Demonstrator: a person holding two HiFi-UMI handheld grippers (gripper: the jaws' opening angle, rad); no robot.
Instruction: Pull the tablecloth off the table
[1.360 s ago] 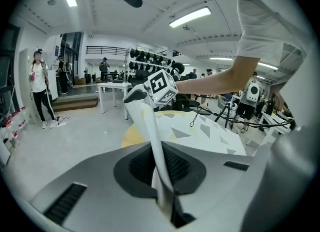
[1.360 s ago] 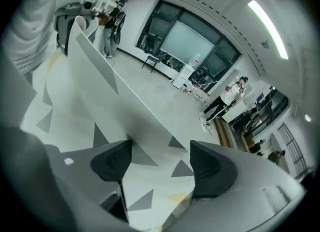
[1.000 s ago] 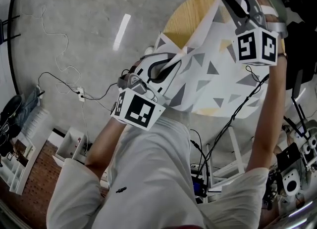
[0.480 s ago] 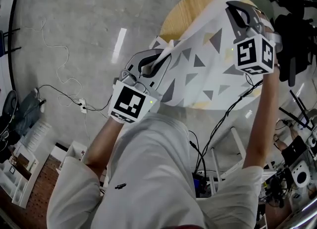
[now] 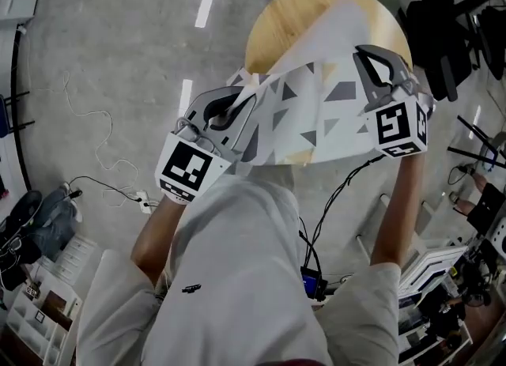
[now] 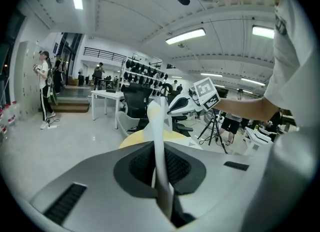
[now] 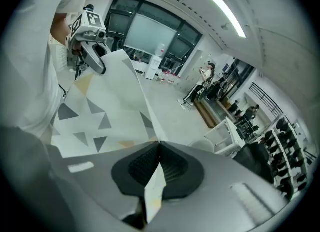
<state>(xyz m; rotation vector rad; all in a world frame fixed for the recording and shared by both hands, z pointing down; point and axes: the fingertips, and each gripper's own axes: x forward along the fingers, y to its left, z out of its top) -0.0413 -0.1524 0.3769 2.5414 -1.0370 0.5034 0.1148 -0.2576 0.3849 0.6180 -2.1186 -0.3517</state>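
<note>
The left gripper (image 5: 228,110) is pressed together on one edge of the white tablecloth printed with grey and tan triangles (image 5: 316,111), which runs as a thin band between its jaws. The right gripper (image 5: 373,68) pinches the opposite edge, with a corner of the cloth poking back through its closed jaws. The cloth spans taut between the two, over the near side of the round light wooden table (image 5: 288,16), whose far side lies bare.
</note>
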